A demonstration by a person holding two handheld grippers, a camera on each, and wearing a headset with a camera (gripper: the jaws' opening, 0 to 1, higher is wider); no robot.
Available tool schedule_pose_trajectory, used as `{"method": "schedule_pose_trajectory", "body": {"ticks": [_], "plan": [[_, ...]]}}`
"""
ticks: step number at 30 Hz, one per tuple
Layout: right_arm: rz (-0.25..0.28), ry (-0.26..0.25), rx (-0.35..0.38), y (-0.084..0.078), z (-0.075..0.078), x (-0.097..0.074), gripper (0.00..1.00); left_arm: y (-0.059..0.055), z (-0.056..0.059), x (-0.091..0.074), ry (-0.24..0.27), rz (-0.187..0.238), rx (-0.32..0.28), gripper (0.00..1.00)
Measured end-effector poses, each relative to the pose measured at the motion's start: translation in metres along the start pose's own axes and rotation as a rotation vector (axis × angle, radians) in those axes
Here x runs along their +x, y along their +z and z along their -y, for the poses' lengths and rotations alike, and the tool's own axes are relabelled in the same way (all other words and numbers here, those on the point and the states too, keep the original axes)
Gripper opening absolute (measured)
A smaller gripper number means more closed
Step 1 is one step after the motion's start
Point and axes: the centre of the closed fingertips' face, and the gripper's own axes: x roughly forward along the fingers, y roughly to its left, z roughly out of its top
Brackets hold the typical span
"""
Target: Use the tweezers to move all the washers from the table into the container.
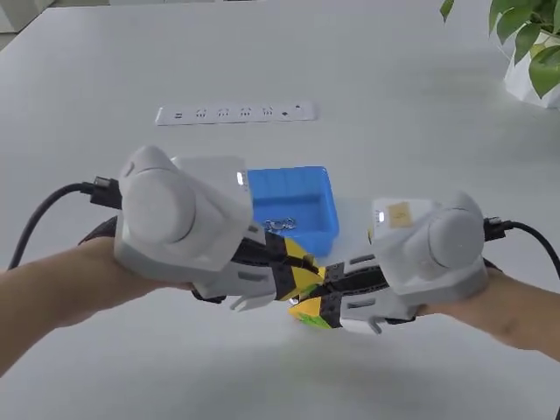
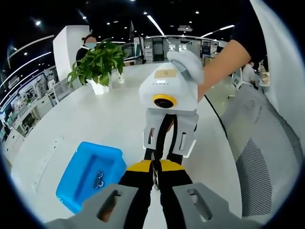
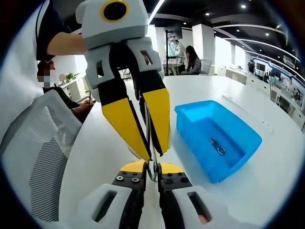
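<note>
My two grippers meet tip to tip in front of the blue container (image 1: 289, 172). The left gripper (image 1: 306, 276) comes in from the left and the right gripper (image 1: 308, 306) from the right. A thin metal pair of tweezers (image 3: 150, 157) runs between the yellow fingertips. In the left gripper view, the left gripper (image 2: 153, 167) is shut on the tweezers (image 2: 154, 179). The right gripper (image 3: 151, 168) also looks shut on them. Several washers (image 1: 282, 225) lie inside the container (image 2: 78, 191) (image 3: 238, 138); the same washers (image 2: 98, 180) (image 3: 217, 145) rest on its floor.
A white power strip (image 1: 234, 113) lies beyond the container. A potted plant (image 1: 529, 52) stands at the table's far right corner. A grey mesh chair (image 2: 267, 157) (image 3: 43, 157) sits at the table's near side. People are in the background.
</note>
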Motion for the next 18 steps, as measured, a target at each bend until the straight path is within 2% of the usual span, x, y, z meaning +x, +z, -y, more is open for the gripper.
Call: {"method": "schedule_pose_trajectory", "body": {"ticks": [11,18], "plan": [[0.012,-0.016,0.002,0.009,0.001,-0.003,0.09,0.007,-0.002,-0.005,0.013,0.01,0.007,0.07],[0.018,-0.025,0.025,0.013,0.001,-0.005,0.09,0.013,-0.003,-0.01,0.019,0.021,-0.009,0.08]]}}
